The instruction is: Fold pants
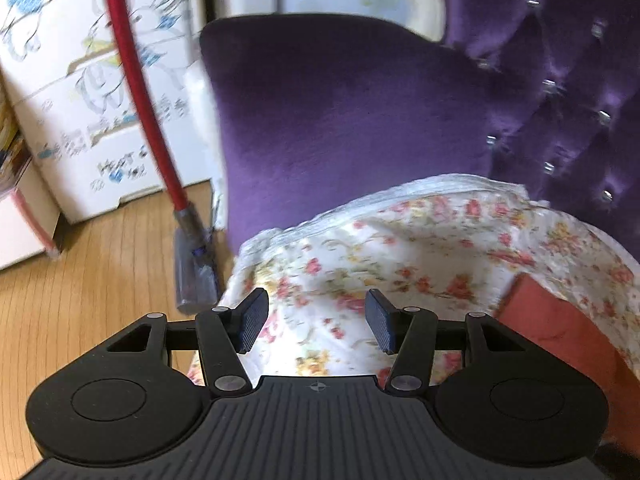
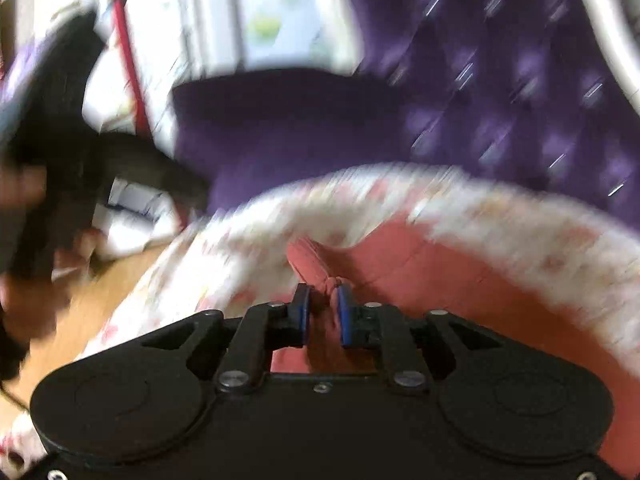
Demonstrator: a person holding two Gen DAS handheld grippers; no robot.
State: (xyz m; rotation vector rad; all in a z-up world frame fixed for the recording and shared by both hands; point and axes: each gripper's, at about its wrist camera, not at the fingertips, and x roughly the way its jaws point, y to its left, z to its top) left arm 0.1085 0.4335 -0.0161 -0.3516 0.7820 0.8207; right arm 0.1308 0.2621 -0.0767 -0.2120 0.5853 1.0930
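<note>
Left wrist view, nearest: my left tongs [image 1: 316,320] stand with the jaws spread wide and nothing between them, held over a flowered sheet [image 1: 400,248]. A strip of the pink pants [image 1: 560,340] shows at the right edge, lying on that sheet, beside my right finger and apart from it.

Right wrist view, nearest: my right tongs [image 2: 322,312] are closed on a bunched fold of the pants [image 2: 420,272], with the blue pads [image 2: 345,316] pressed against the cloth from both sides. The pinched fold rises as a small ridge just ahead of the fingertips. The remaining pink cloth spreads to the right and forward across the flowered sheet [image 2: 224,248]. This view is smeared by motion, so fine detail cannot be read.

Middle distance: the flowered sheet ends in a pale bunched edge, and behind it stands a purple armchair [image 1: 340,112] with a plain cushion and a buttoned back at the right. In the right wrist view the same armchair [image 2: 280,128] appears as a dark purple mass.

Left and beyond: a wooden floor [image 1: 100,260], on which a red pole [image 1: 140,92] with a grey head at its foot leans beside the chair. Farthest: white boxes [image 1: 80,80] printed with rabbits, stacked against the wall.
</note>
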